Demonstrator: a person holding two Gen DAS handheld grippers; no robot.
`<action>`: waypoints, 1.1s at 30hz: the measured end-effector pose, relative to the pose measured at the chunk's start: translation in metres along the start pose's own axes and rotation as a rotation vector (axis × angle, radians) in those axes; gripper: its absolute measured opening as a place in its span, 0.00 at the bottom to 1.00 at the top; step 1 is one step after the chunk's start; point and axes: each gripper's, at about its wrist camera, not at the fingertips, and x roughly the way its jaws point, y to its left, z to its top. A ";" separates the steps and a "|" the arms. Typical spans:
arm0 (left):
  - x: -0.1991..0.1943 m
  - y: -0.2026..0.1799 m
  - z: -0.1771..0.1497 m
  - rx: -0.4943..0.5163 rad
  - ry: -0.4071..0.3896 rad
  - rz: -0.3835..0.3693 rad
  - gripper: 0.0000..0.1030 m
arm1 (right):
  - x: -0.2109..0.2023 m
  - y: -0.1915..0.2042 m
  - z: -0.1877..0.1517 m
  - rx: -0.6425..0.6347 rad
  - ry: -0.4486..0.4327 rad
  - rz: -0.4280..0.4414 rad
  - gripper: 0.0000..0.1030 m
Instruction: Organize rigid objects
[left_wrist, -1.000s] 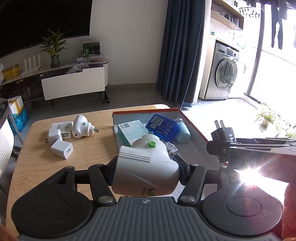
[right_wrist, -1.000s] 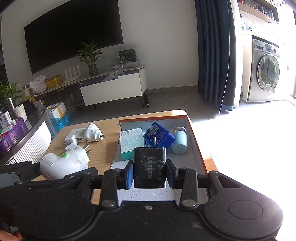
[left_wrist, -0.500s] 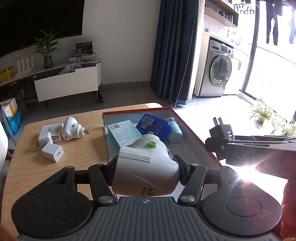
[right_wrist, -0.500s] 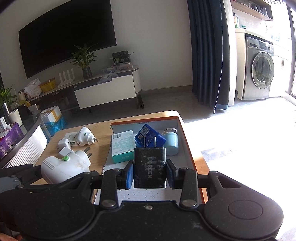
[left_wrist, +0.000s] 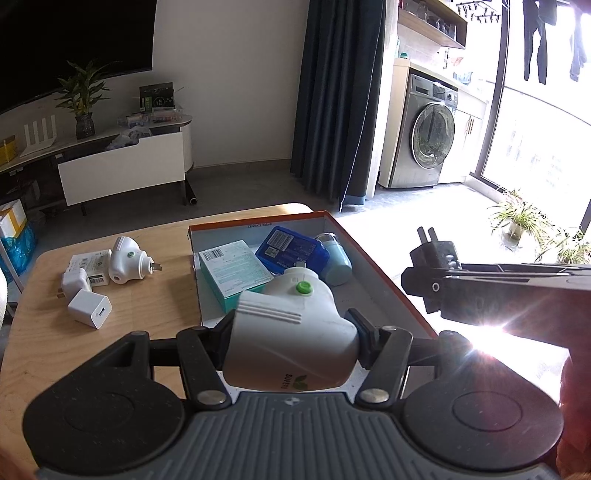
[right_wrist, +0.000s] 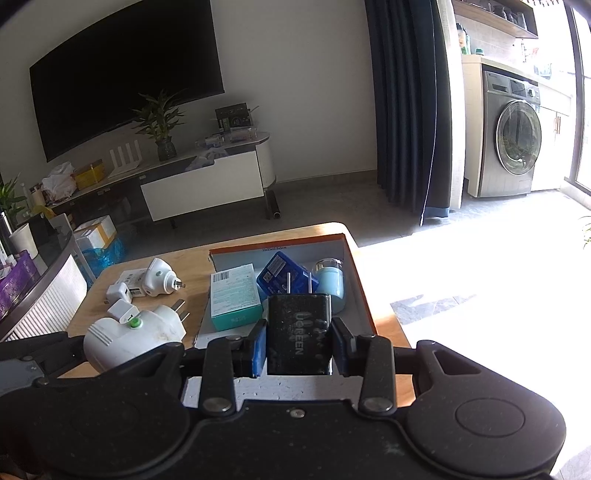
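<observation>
Room: living room with a dark TV on the wall, a low white console, a navy curtain and a washing machine (right_wrist: 511, 136) by the bright window.
Table: light wooden table (left_wrist: 147, 306), sun glare washing out its right side.
Box: shallow orange-rimmed box (left_wrist: 380, 273) sitting on the table's right half, grey floor inside.
In the box: teal carton (left_wrist: 232, 269) at left, blue packet (left_wrist: 291, 251) leaning beside it, pale blue jar (left_wrist: 334, 256) on its side at right, the three crowded at the far end.
Left gripper: left gripper (left_wrist: 291, 343) is clamped on a big white plug-in device (left_wrist: 291, 332), green button up, held above the box's near left corner.
Right gripper: right gripper (right_wrist: 297, 341) is closed around a black UGREEN charger (right_wrist: 298, 332), prongs pointing forward, over the near part of the box.
In the way: each held item hides part of the near box from its own camera.
Loose on table: left of the box, a second white plug-in device (left_wrist: 127, 254), a flat white carton (left_wrist: 90, 266) and two small white chargers (left_wrist: 83, 299), all bunched together.
</observation>
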 end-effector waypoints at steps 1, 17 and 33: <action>0.001 0.000 0.000 0.000 0.001 -0.001 0.60 | 0.000 -0.001 0.000 0.001 -0.001 -0.001 0.43; 0.009 -0.004 0.002 -0.004 0.007 -0.003 0.60 | 0.007 -0.004 0.002 -0.001 0.005 -0.006 0.43; 0.021 -0.005 0.007 -0.006 0.020 -0.001 0.60 | 0.020 -0.007 0.008 -0.008 0.016 -0.010 0.43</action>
